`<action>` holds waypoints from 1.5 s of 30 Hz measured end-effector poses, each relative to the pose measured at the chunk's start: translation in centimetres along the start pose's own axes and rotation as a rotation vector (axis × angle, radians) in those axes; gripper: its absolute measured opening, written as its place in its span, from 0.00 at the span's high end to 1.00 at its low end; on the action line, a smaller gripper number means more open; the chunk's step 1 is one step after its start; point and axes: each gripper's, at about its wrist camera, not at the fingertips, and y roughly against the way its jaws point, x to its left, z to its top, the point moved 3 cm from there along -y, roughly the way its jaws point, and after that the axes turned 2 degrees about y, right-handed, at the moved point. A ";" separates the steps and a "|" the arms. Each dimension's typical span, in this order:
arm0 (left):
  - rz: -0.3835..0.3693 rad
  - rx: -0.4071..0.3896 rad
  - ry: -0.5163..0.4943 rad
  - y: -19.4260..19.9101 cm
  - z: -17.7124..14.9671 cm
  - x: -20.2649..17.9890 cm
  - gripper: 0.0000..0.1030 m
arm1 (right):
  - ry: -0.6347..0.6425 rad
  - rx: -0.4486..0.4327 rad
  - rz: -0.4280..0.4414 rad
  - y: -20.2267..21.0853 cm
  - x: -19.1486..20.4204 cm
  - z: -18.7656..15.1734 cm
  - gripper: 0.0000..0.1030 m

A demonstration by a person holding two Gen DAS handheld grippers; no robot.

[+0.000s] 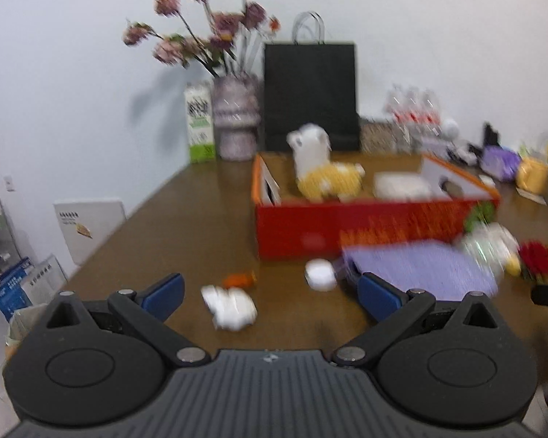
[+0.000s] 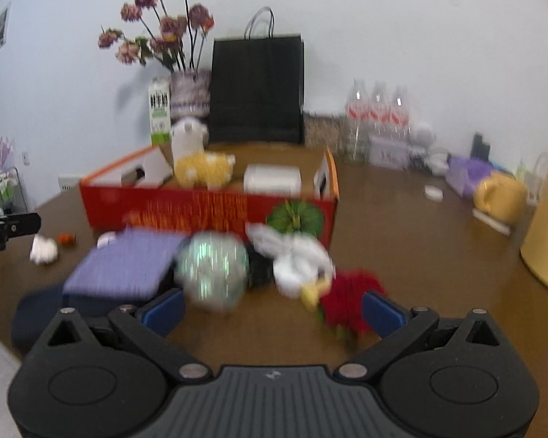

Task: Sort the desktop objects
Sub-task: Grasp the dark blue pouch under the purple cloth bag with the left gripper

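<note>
While both views are blurring with motion, one red box [image 2: 208, 211] is sitting on the brown table [image 2: 402, 255] and serving as the landmark. Inside that box, one white-and-yellow plush alpaca [image 2: 201, 160] is standing toward its left end, and one white packet [image 2: 272, 179] is lying to the right of the plush.

In front of the box, one purple notebook [image 2: 124, 262] is lying flat, with one shiny silver-green ball [image 2: 212, 270] sitting just beside the notebook's right edge. Further right along the box front, one white wrapped bundle [image 2: 296, 259] and one red flower [image 2: 350, 295] are lying close together. Off the box's front left corner, one crumpled white tissue [image 1: 230, 308], one small orange piece [image 1: 241, 279] and one small round white container [image 1: 320, 273] are lying apart from each other.

Behind the box, one black paper bag [image 2: 257, 87] is standing against the wall, with one vase of dried flowers [image 2: 188, 91] and one carton [image 2: 159, 115] to the left of it, and three clear bottles [image 2: 378, 116] to the right.

The left gripper [image 1: 270, 292] is hovering with its jaws spread wide, holding nothing, in front of the box near the tissue. The right gripper [image 2: 274, 310] is likewise gaping wide and empty, in front of the ball and the red flower.
</note>
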 end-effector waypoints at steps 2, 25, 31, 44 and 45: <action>-0.024 0.020 -0.022 0.5 -1.0 -0.7 0.00 | -0.004 0.027 0.003 0.6 0.0 -1.3 0.00; -0.249 0.201 -0.050 -4.4 -2.9 -7.2 0.00 | -0.019 0.084 -0.014 -1.4 -1.7 -2.6 0.00; -0.219 0.187 -0.055 -4.5 -2.7 -8.6 0.12 | -0.013 0.087 -0.048 -2.7 -3.7 -2.2 0.00; -0.178 0.170 -0.033 -4.1 -2.2 -9.7 0.27 | 0.010 0.064 -0.035 -5.2 -5.7 -1.3 0.04; -0.177 0.171 -0.031 -4.1 -2.2 -9.7 0.27 | 0.009 0.063 -0.031 -5.3 -5.8 -1.2 0.06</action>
